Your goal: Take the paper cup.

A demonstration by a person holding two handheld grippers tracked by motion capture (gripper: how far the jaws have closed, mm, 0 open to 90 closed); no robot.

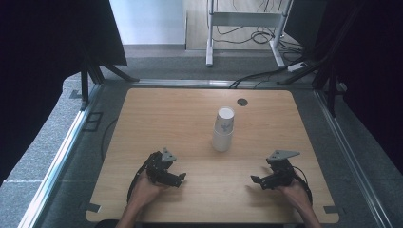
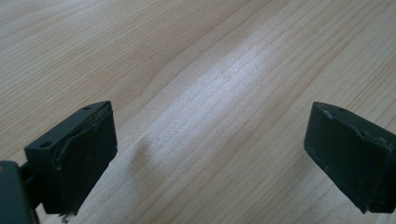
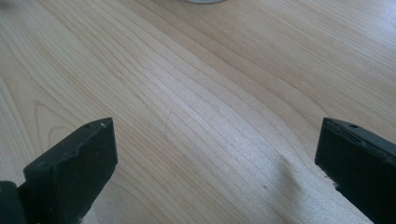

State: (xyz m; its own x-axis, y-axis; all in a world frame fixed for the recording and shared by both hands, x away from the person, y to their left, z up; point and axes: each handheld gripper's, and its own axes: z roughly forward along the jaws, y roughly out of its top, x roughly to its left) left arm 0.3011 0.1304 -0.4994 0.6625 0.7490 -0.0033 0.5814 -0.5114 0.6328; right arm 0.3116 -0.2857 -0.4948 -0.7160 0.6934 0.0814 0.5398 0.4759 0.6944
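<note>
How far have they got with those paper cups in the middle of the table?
Nothing looks done yet: the stack of paper cups stands upright and untouched in the middle of the table. Nothing is in hand either: the left gripper and right gripper rest near the table's front edge, jaws wide open and empty, well short of the cups. Reaching for and handling the stack all seems left to do.

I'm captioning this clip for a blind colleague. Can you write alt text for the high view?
A stack of white paper cups stands upright near the middle of a light wooden table. At the near edge, a person's hands hold two black two-jaw tools, the left tool and right tool, both open and pointing inward, apart from the cups.
</note>
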